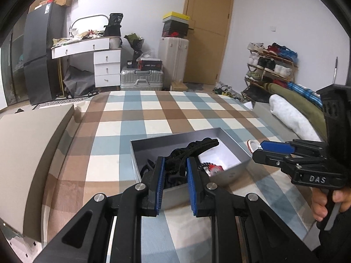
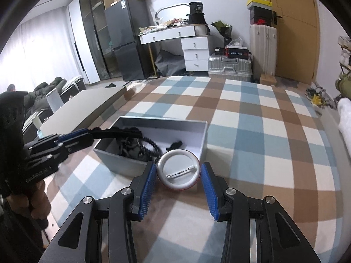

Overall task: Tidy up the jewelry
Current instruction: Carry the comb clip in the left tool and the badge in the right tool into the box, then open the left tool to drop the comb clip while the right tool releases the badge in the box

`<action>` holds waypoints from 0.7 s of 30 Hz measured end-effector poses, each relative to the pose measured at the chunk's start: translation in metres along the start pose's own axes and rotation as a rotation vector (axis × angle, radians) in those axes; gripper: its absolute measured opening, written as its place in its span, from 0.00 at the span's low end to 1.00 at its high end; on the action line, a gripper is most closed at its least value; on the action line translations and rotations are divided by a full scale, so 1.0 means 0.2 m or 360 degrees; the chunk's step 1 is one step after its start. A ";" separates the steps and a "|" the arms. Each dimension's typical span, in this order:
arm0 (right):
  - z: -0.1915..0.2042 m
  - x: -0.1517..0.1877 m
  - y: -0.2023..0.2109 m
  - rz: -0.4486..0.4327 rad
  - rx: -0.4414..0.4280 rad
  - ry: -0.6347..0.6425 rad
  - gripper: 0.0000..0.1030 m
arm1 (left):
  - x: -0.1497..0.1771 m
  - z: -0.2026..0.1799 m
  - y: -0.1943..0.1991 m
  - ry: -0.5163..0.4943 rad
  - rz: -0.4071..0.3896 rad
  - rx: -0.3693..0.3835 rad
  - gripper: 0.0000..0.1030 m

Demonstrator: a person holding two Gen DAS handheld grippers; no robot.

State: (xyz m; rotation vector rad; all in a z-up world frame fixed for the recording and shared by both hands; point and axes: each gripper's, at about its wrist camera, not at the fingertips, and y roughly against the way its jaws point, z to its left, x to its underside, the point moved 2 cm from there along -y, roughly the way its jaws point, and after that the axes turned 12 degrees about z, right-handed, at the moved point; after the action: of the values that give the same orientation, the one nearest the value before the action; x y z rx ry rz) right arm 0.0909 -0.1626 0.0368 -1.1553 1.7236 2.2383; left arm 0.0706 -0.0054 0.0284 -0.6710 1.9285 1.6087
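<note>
A grey open box [image 1: 232,171] sits on the checked bedspread; it also shows in the right wrist view [image 2: 204,131]. My left gripper [image 1: 175,164] is shut on a black beaded band [image 1: 197,148] and holds it over the box's near-left part; it shows in the right wrist view [image 2: 118,134] too. More black beads [image 2: 151,148] and a red and white piece [image 1: 214,168] lie inside. My right gripper [image 2: 178,172] is shut on a round white pin badge [image 2: 178,172], back side up with its clasp showing, just in front of the box.
A flat beige box lid [image 1: 28,153] lies at the left of the bed. A white pillow [image 1: 291,118] and green bedding lie at the right. Suitcases [image 1: 142,79], a white drawer desk, a fridge and a shoe rack stand beyond the bed's foot.
</note>
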 end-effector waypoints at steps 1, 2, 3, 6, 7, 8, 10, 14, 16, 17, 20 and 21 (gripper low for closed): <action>0.01 -0.02 -0.01 -0.0007 0.0002 0.0002 0.40 | -0.01 0.00 -0.01 0.0004 0.0003 -0.0009 0.14; 0.01 -0.03 -0.02 -0.0005 0.0003 0.0003 0.40 | -0.02 0.01 -0.03 0.0006 0.0011 -0.0025 0.14; 0.02 -0.05 -0.04 -0.0003 0.0003 0.0001 0.40 | -0.03 0.01 -0.05 0.0003 0.0016 -0.0041 0.14; 0.02 -0.08 -0.09 0.0009 -0.0005 -0.0015 0.40 | -0.04 0.02 -0.08 0.0008 0.0028 -0.0061 0.14; 0.01 -0.09 -0.11 0.0003 -0.0013 -0.0027 0.40 | -0.04 0.02 -0.09 0.0011 0.0035 -0.0066 0.14; 0.01 -0.09 -0.12 0.0007 -0.0019 -0.0036 0.40 | -0.05 0.02 -0.09 0.0015 0.0043 -0.0072 0.14; 0.00 -0.10 -0.16 0.0027 -0.0038 -0.0058 0.40 | -0.05 0.02 -0.11 0.0022 0.0060 -0.0079 0.14; 0.00 -0.11 -0.21 0.0055 -0.0062 -0.0076 0.40 | -0.05 0.02 -0.14 0.0012 0.0077 -0.0111 0.14; 0.00 -0.11 -0.23 0.0062 -0.0064 -0.0075 0.40 | -0.04 0.01 -0.15 0.0010 0.0088 -0.0126 0.14; 0.01 -0.11 -0.23 0.0064 -0.0065 -0.0076 0.40 | -0.04 0.01 -0.16 0.0011 0.0094 -0.0129 0.14; 0.01 -0.11 -0.24 0.0069 -0.0063 -0.0076 0.40 | -0.03 0.01 -0.16 0.0009 0.0104 -0.0143 0.14; 0.01 -0.12 -0.25 0.0069 -0.0064 -0.0078 0.40 | -0.03 0.01 -0.16 0.0004 0.0106 -0.0152 0.14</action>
State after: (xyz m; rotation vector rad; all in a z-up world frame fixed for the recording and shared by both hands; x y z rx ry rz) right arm 0.1303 -0.1346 0.0120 -1.0712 1.7094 2.3164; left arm 0.0973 -0.0092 0.0095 -0.6530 1.9039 1.7505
